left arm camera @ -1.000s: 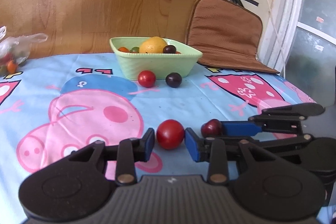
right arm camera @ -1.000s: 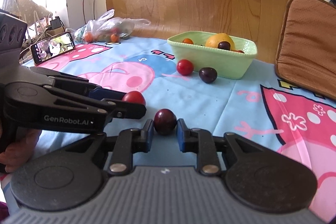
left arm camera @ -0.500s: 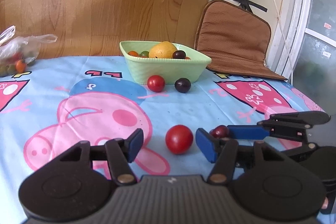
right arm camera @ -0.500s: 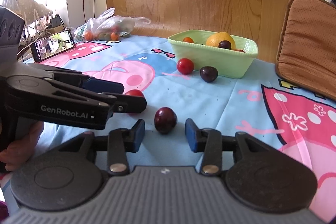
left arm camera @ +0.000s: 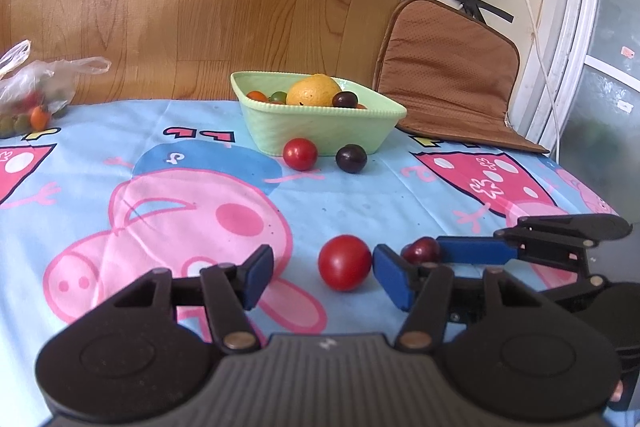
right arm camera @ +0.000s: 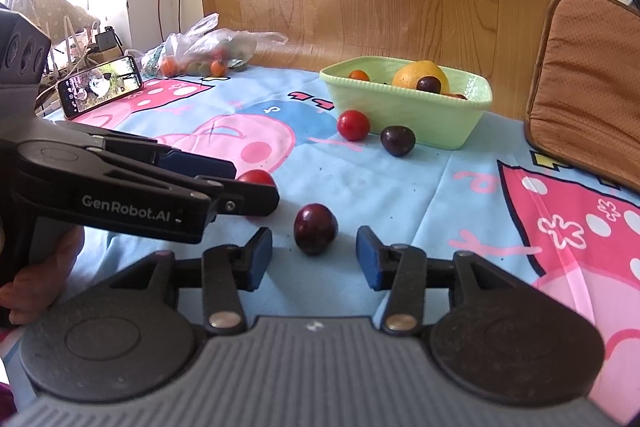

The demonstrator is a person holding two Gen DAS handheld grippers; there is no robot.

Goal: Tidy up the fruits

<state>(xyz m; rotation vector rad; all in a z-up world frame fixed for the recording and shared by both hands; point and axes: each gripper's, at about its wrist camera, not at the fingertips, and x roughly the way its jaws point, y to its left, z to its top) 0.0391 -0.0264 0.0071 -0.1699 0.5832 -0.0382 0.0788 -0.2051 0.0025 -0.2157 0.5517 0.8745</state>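
My left gripper (left arm camera: 322,277) is open around a red tomato (left arm camera: 344,262) that rests on the tablecloth, nearer its right finger. My right gripper (right arm camera: 314,257) is open around a dark plum (right arm camera: 315,229) lying on the cloth; the plum also shows in the left wrist view (left arm camera: 422,251). A green bowl (left arm camera: 320,131) at the back holds an orange (left arm camera: 313,90) and small fruits. A second red tomato (left arm camera: 300,154) and a second dark plum (left arm camera: 351,158) lie in front of the bowl.
A plastic bag of small fruits (right arm camera: 200,57) lies at the far left by a phone (right arm camera: 100,85). A brown cushion (left arm camera: 448,67) leans at the back right. The cartoon tablecloth (left arm camera: 200,207) covers the table; its right edge is near my right gripper.
Both grippers have opened and let go of their fruit. The red tomato and the dark plum now rest on the cloth between the spread fingers. Both grippers have pulled back slightly.
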